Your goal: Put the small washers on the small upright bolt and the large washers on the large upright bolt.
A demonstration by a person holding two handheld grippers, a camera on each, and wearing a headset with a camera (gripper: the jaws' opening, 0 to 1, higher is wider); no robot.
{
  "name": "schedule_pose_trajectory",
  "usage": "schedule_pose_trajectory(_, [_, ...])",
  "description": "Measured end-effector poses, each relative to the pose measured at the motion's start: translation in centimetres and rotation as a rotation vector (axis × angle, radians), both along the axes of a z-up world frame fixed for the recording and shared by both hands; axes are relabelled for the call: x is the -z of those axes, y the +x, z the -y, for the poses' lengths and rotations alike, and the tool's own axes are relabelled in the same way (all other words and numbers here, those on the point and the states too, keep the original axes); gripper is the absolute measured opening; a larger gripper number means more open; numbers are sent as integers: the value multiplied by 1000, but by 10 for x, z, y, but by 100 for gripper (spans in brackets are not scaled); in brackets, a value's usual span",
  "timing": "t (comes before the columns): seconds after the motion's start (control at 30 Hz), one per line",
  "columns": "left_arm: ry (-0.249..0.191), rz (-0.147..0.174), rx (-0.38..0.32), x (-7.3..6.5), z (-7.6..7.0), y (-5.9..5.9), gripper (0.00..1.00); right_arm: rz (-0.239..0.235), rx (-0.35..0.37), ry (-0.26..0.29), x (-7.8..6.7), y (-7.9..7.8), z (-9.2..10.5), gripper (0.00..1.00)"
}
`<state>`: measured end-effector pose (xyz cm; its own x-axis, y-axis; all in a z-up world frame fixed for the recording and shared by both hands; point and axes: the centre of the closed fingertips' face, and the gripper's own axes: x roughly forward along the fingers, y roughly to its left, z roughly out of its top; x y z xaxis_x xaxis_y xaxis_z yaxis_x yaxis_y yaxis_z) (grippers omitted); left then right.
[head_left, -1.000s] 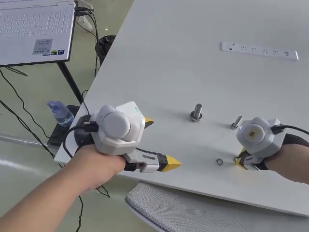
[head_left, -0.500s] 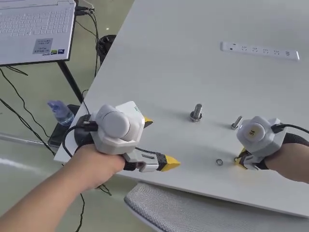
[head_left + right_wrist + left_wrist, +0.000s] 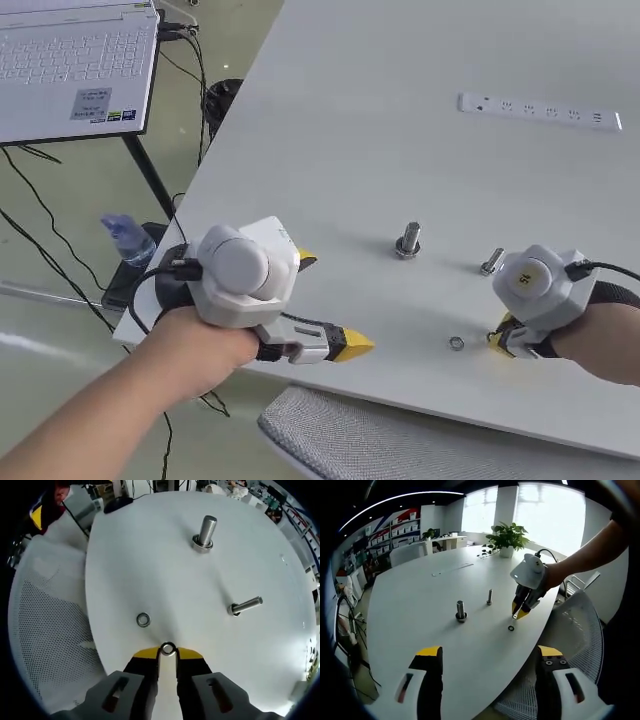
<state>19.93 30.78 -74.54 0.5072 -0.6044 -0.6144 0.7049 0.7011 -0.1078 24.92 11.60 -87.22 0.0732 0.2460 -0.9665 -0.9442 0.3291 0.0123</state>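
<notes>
On the white table (image 3: 380, 130) the large bolt (image 3: 408, 240) stands upright with a washer around its base, also seen as the large bolt (image 3: 206, 531). To its right is the small bolt (image 3: 491, 262), which looks tilted (image 3: 245, 605). One loose small washer (image 3: 456, 343) lies flat near the front edge. My right gripper (image 3: 168, 652) is shut on another small washer (image 3: 168, 648), held just right of the loose washer (image 3: 143, 619). My left gripper (image 3: 330, 300) hovers open at the table's near left edge, nothing between its jaws (image 3: 489, 652).
A white power strip (image 3: 540, 110) lies at the far right of the table. Off the table's left side are a laptop (image 3: 70, 70) on a stand, cables and a plastic bottle (image 3: 128, 238). A mesh chair back (image 3: 400, 440) sits against the near edge.
</notes>
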Motion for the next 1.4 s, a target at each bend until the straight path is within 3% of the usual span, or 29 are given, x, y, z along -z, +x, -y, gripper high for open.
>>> schedule_pose_trajectory(0.43, [-10, 10, 7, -3, 5, 2, 75, -11, 28, 3, -13, 8, 7, 13])
schedule_pose_trajectory(0.83, [-19, 8, 11, -4, 8, 2, 76, -8, 34, -19, -25, 26, 24, 13])
schedule_pose_trajectory(1.4, [-27, 4, -16, -5, 6, -1, 76, 50, 48, 13, -64, 64, 17, 13])
